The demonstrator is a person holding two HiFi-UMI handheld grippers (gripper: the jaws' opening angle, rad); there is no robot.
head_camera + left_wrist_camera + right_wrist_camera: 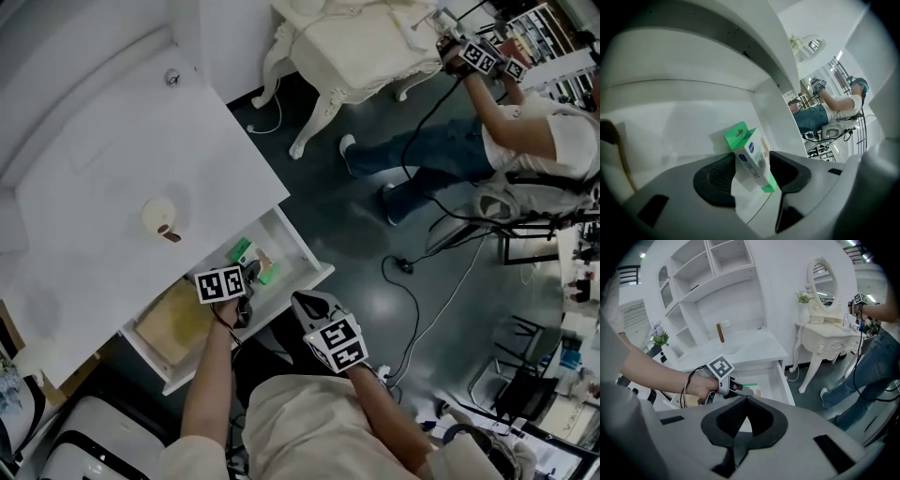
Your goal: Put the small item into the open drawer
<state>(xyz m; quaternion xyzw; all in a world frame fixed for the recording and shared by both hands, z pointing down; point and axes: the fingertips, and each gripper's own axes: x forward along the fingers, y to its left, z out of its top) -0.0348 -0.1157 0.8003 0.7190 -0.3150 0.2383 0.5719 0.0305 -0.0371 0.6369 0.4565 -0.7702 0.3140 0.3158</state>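
Now small box (749,151) down in open drawer (307,251), loose between spread left tongs (753,161); right tongs (746,400) clenched, empty; seemingly only pull-out left

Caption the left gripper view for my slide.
Left claw, jaws apart, with a small green-and-white box between them in the open white drawer.

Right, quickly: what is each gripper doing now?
Left gripper: open around the small box, not gripping it.
Right gripper: shut, empty.
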